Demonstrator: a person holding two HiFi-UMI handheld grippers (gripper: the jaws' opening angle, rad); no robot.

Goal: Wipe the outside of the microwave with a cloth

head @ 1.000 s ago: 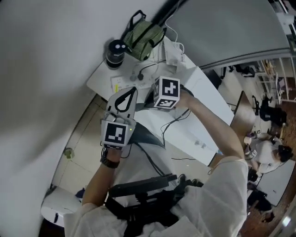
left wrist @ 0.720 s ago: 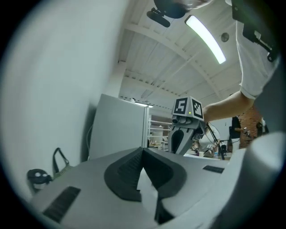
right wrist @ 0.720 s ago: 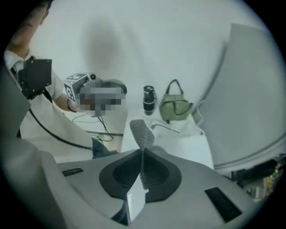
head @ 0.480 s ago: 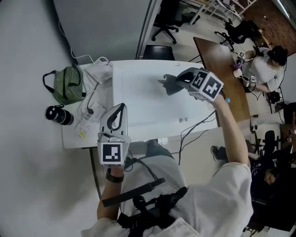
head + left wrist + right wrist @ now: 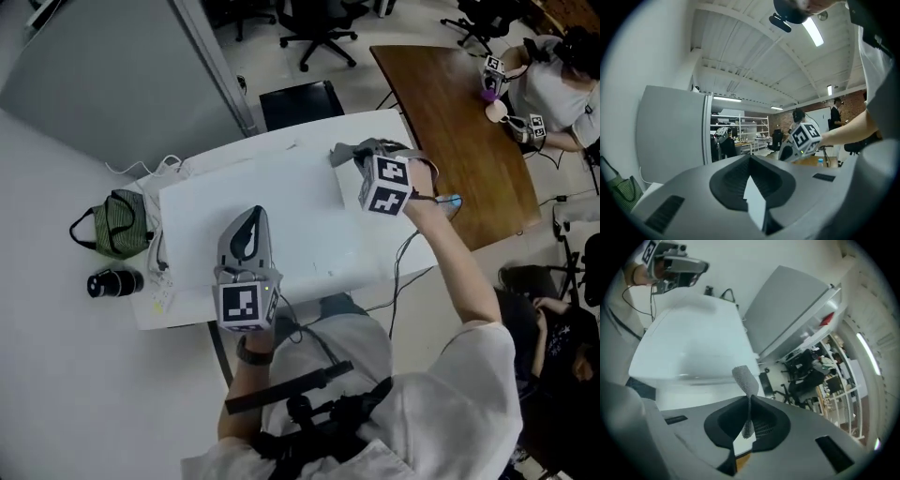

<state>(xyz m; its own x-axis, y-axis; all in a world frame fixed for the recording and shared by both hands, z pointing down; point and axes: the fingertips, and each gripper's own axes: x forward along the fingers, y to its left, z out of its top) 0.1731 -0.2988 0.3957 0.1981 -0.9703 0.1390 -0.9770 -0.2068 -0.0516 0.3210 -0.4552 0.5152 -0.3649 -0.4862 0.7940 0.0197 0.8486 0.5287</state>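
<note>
The white microwave [image 5: 253, 206] stands on a white table [image 5: 178, 305], seen from above. At its far right top corner my right gripper [image 5: 361, 159] is shut on a grey cloth [image 5: 349, 153]. In the right gripper view the cloth [image 5: 745, 378] sticks up from between the closed jaws, with the microwave's white top [image 5: 693, 348] beyond it. Over the near front part of the microwave's top is my left gripper [image 5: 249, 217], shut with nothing in it [image 5: 752, 197]. From there the right gripper's marker cube [image 5: 802, 138] shows ahead.
A green bag [image 5: 117, 225], a black cylinder [image 5: 112, 281] and white cables [image 5: 161, 248] lie on the table left of the microwave. A brown table [image 5: 459, 131] stands to the right with a seated person [image 5: 562, 66]. Office chairs [image 5: 319, 28] and a grey partition [image 5: 103, 75] stand behind.
The head view has swung round. My right gripper has carried the cloth across the microwave's top to its far right corner. The left gripper stays shut near the front.
</note>
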